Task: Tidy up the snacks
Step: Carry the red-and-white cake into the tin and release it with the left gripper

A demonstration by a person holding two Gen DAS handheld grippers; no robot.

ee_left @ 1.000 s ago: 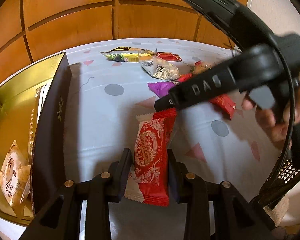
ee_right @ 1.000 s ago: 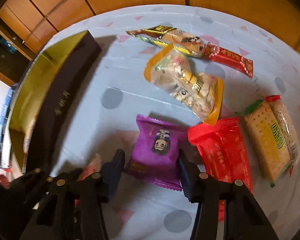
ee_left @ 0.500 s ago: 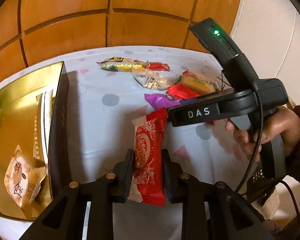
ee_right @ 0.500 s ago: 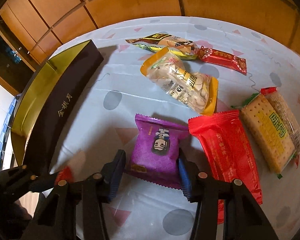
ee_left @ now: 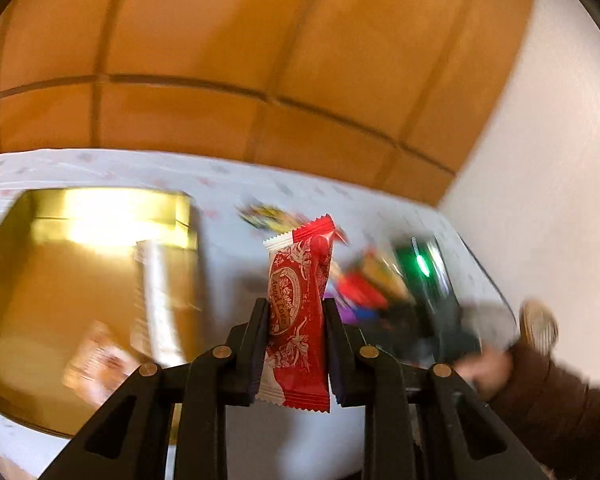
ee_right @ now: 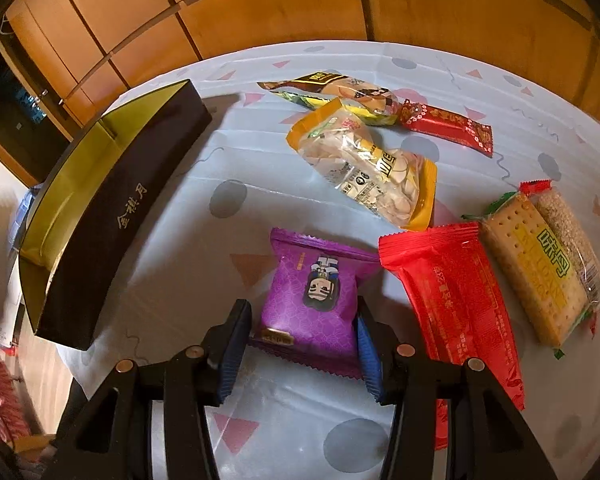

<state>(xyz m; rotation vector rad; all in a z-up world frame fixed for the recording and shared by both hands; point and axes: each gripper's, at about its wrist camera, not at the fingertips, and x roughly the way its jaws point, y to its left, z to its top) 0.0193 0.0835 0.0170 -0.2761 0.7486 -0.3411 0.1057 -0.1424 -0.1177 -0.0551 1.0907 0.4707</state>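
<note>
In the blurred left wrist view my left gripper [ee_left: 296, 308] is shut on a red-and-white snack packet [ee_left: 304, 256], held upright in the air above the table. A gold-lined box [ee_left: 112, 220] lies open at its lower left, with a pale packet [ee_left: 96, 356] inside. My right gripper [ee_right: 302, 312] is shut on a purple packet [ee_right: 316, 292] low over the cloth. From this side the box shows its dark outer wall [ee_right: 120, 216], to the left of the purple packet.
Beside the purple packet lie a red packet [ee_right: 456, 300], cracker packs [ee_right: 540, 264], a clear seed bag [ee_right: 368, 164], a long yellow-brown packet [ee_right: 340, 88] and a red bar [ee_right: 448, 126]. The dotted tablecloth [ee_right: 228, 204] ends at wooden panels behind. A person's hand [ee_left: 488, 368] shows at right.
My left gripper closed on the red-and-white packet and lifted it off the table, swinging toward the box. My right gripper stayed on the purple packet and tilted slightly.
</note>
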